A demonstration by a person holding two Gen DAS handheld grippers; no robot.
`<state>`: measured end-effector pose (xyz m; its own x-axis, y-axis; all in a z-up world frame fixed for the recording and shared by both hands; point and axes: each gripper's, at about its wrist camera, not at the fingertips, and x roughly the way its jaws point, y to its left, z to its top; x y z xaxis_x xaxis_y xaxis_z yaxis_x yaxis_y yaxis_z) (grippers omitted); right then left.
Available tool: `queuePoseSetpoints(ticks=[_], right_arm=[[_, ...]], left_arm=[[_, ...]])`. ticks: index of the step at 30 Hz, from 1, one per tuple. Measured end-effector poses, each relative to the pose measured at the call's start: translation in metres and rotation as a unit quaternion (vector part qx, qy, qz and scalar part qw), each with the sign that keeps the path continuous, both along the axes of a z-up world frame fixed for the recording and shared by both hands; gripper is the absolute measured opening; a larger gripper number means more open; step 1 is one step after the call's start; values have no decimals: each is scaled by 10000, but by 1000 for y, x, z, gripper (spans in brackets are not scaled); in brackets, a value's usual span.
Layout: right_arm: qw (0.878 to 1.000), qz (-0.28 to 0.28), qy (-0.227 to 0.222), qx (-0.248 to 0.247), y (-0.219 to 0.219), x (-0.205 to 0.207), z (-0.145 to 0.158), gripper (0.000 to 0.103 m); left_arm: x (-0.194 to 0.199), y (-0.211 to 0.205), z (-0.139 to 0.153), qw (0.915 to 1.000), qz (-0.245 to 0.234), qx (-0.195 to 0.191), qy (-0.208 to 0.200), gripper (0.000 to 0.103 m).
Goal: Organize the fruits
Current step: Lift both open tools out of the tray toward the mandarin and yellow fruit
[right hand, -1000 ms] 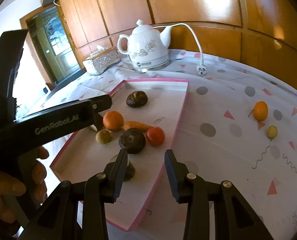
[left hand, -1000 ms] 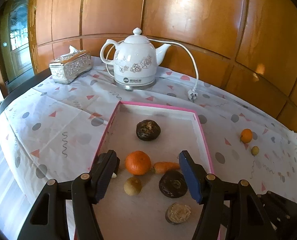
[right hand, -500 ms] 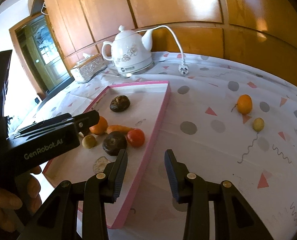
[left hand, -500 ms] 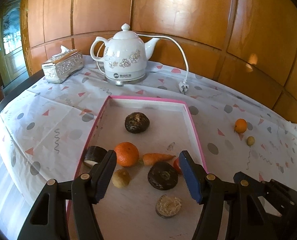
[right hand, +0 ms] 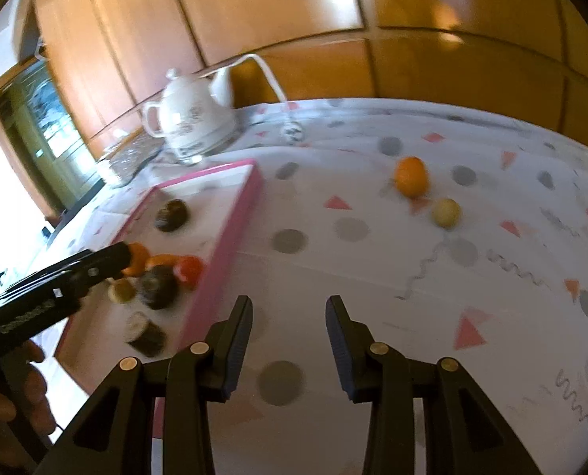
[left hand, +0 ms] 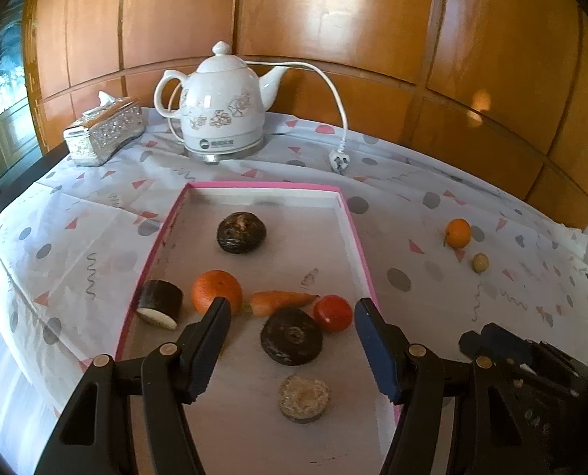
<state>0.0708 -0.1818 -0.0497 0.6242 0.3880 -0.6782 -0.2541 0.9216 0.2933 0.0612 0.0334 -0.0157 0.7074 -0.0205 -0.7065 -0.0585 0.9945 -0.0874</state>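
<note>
A pink-rimmed tray [left hand: 363, 245] [right hand: 238, 213] holds an orange [left hand: 215, 291], a carrot [left hand: 282, 301], a red tomato [left hand: 333, 312], dark round fruits [left hand: 241, 232] [left hand: 291, 341], a dark cut piece [left hand: 160, 303] and a tan disc [left hand: 303, 397]. My left gripper [left hand: 290, 312] is open and empty above the tray's near half. On the cloth to the right lie a small orange [right hand: 411, 177] [left hand: 458, 232] and a small yellow fruit [right hand: 445, 212] [left hand: 480, 262]. My right gripper [right hand: 288, 310] is open and empty over the cloth beside the tray.
A white kettle [left hand: 224, 114] with a cord and plug [left hand: 339, 162] stands at the back, next to a silver tissue box [left hand: 103, 132]. Wood panelling backs the table. The patterned cloth [right hand: 491, 316] stretches right of the tray.
My left gripper has drawn back from the tray, showing more fruit. My right gripper has swung right, off the tray and over the cloth toward the two loose fruits.
</note>
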Motion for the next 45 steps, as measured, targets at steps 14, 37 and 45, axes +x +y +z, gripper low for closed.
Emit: queuePoseSetpoints(ticks=[14,37,45], right_arm=[[9954,-922,257,-95,-78,6,-23,39],[9930,-1071,318,-393,-93,25,-32,39],[9921,-1122,305,-472,-95,32,-32,39]], left_arm=[[0,-30,-8,9989,-451,28,112,66],[11,-66,-12,9959,-864,154,212,66],[20,-83,-12,9942,-1035,152,255,66]])
